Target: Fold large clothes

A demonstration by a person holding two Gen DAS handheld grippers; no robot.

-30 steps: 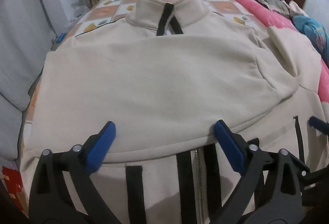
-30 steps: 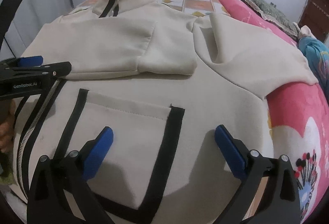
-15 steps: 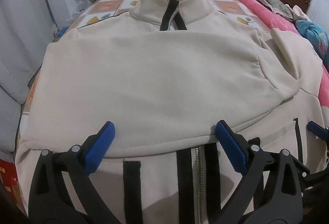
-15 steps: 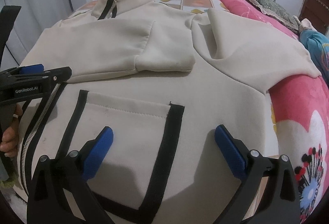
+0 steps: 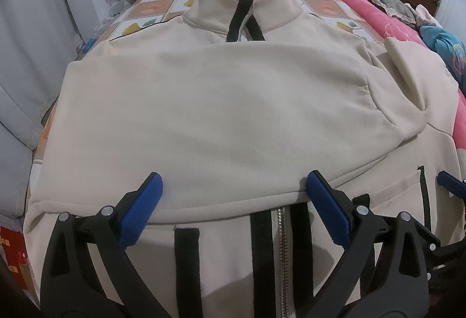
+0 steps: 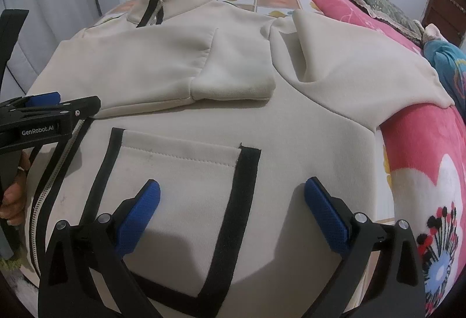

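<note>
Jacket: a cream jacket (image 5: 221, 114) of thick, smooth fleece-like cloth is lying flat on the bed (image 6: 413, 143), front side up, collar at the far end.
Left gripper (image 5: 233, 201): its jaws are standing wide open and holding nothing; the blue ribbed pads (image 5: 139, 210) are hovering just above the jacket, one on each side of the zipper line.
Right gripper (image 6: 231, 210): its jaws are also standing wide and empty, over the lower part of the jacket; the left pad is hanging over the pocket (image 6: 174, 195), the right pad over plain cloth beside the pocket.
Folded sleeve (image 5: 233, 119): it is lying across the chest of the jacket, its lower hem running just beyond the left gripper's pads; its cuff (image 6: 233, 82) is ending near the jacket's middle.
Other sleeve (image 6: 349, 67): it is spreading out from the jacket toward the pink blanket.
Zipper (image 5: 278, 254): a metal-toothed line between two black bands, running down the jacket's middle.
Pocket trim: a black band is framing the pocket in an angular U shape.
Collar (image 5: 244, 15): it is standing up, split by black tape.
Bed cover: pink floral blanket beside the jacket, checked sheet (image 5: 163, 6) beyond the collar.
Hand (image 6: 13, 195): it is showing at the edge of the right view, beside the jacket, gripping the left tool.
</note>
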